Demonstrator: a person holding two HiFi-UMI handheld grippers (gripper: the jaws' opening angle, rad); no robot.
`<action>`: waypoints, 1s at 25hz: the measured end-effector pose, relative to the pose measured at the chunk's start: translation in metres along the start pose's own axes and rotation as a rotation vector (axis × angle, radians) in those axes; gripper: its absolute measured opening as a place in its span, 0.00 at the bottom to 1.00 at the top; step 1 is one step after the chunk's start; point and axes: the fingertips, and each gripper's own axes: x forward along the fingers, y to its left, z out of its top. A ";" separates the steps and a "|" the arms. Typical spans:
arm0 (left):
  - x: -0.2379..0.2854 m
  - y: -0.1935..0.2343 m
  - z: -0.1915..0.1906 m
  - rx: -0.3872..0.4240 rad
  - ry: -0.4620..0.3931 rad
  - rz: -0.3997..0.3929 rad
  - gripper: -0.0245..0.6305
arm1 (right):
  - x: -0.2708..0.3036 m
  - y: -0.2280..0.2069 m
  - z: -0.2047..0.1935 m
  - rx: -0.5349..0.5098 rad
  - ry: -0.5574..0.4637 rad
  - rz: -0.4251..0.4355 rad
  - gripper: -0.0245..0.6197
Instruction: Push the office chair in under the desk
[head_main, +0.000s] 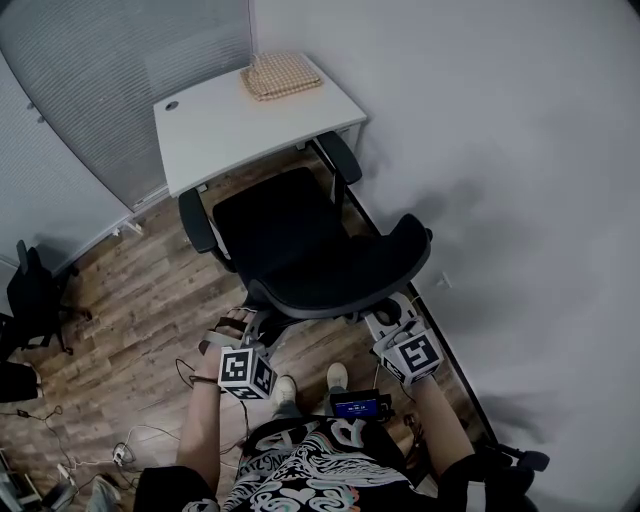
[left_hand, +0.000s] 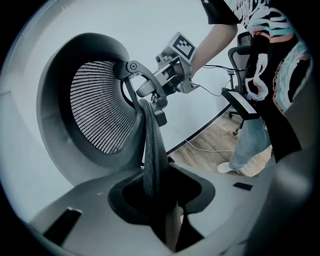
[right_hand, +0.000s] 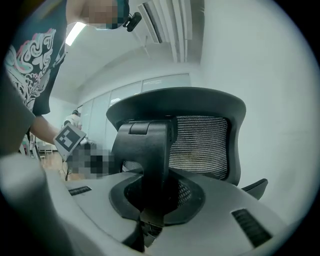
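The black office chair (head_main: 300, 245) stands on the wood floor with its seat toward the white desk (head_main: 215, 135) and its backrest (head_main: 345, 280) toward me. The front of the seat is at the desk's near edge. My left gripper (head_main: 243, 326) is at the backrest's left end, and in the left gripper view its jaws (left_hand: 160, 200) are closed on the backrest's dark edge (left_hand: 150, 145). My right gripper (head_main: 388, 318) is at the right end. In the right gripper view its jaws (right_hand: 152, 200) clamp the black back support (right_hand: 147, 160), below the mesh (right_hand: 200, 145).
A white wall (head_main: 520, 200) runs close along the chair's right side, and a grey partition (head_main: 110, 80) stands behind the desk. A beige woven pad (head_main: 281, 74) lies on the desk. Another dark chair (head_main: 35, 295) stands at far left. Cables (head_main: 150, 430) lie by my feet.
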 end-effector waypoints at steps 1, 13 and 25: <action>0.003 0.001 0.003 -0.003 0.002 0.002 0.24 | -0.001 -0.005 0.000 0.002 -0.007 0.000 0.11; 0.005 0.000 0.003 -0.004 -0.008 0.002 0.24 | -0.003 -0.003 -0.001 -0.069 -0.049 0.010 0.11; 0.006 0.001 -0.001 0.014 -0.017 0.001 0.24 | 0.000 0.000 -0.003 -0.083 -0.054 0.009 0.11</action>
